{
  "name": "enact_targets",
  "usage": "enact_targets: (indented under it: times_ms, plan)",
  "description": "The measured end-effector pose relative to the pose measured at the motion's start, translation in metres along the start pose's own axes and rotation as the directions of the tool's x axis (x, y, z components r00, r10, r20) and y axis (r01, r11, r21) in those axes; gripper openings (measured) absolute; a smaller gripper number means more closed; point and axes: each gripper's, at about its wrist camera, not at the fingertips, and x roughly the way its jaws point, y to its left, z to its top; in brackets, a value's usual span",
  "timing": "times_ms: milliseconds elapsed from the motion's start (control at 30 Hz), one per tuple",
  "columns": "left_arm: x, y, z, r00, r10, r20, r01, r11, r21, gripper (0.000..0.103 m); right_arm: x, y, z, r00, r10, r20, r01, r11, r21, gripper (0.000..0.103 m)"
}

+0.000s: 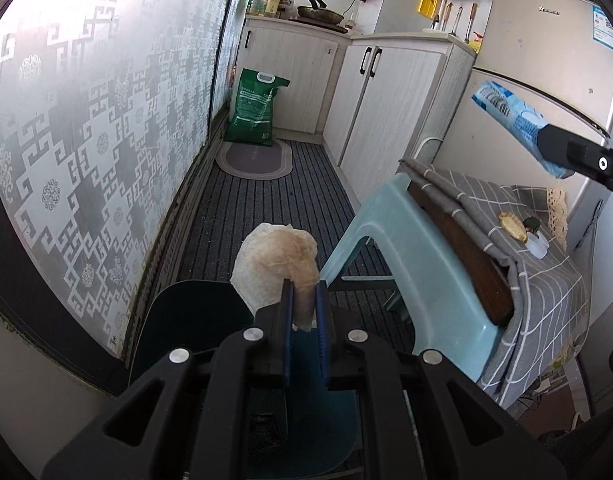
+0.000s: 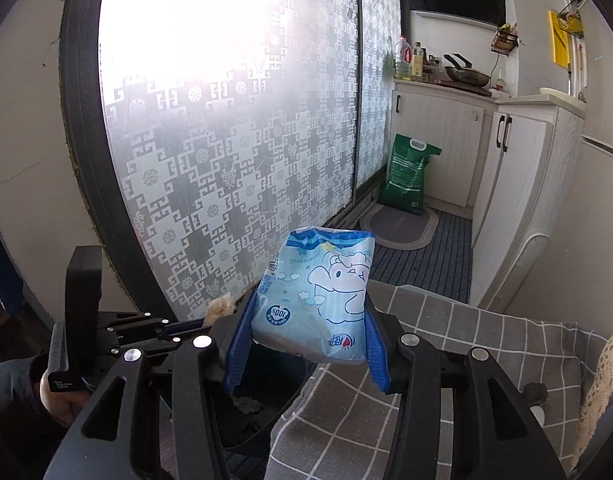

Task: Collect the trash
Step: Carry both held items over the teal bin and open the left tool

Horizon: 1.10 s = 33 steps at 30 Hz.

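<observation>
My left gripper (image 1: 304, 286) is shut on a crumpled, stained white paper towel (image 1: 274, 266) and holds it above a dark teal trash bin (image 1: 194, 328) on the floor. My right gripper (image 2: 308, 312) is shut on a light blue tissue packet (image 2: 318, 292) with a cartoon print, held above the edge of the table and the bin (image 2: 266, 380). The right gripper and its packet (image 1: 510, 120) also show at the upper right of the left wrist view. The left gripper (image 2: 186, 326) with its paper towel (image 2: 220, 308) shows at the left of the right wrist view.
A grey checked tablecloth (image 1: 546, 280) covers the table; a peel scrap (image 1: 512, 226) and a small clear cup (image 1: 540, 246) lie on it. A pale blue stool (image 1: 418, 256) stands beside it. Patterned glass door (image 1: 86, 140) on the left, cabinets (image 1: 386, 108), fridge (image 1: 546, 60) and a green sack (image 1: 254, 108) farther off.
</observation>
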Motion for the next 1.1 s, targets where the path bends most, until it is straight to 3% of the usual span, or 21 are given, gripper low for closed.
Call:
enact_targets:
  times_ms: [333,633,833,1100]
  plan:
    - [0.022,0.035,-0.026,0.991,0.036,-0.132,-0.039,0.999,-0.026,0.012,0.047,0.054,-0.003,0.988,0.041,-0.147,-0.053,0.996,-0.078,0.05]
    - [0.049,0.054,-0.057,0.95,0.023,-0.312,-0.033,0.999,-0.029,0.016,0.088,0.078,-0.014,0.957,0.061,-0.283,-0.087,0.993,-0.082,0.05]
    - [0.053,0.057,-0.068,0.936,0.025,-0.35,-0.03,0.999,-0.011,0.02,0.113,0.087,-0.022,0.931,0.046,-0.362,-0.082,0.993,-0.084,0.05]
    - [0.045,0.064,-0.067,0.944,0.015,-0.329,-0.022,1.0,-0.019,0.02,0.139,0.094,-0.039,0.894,0.023,-0.447,-0.076,0.992,-0.1,0.05]
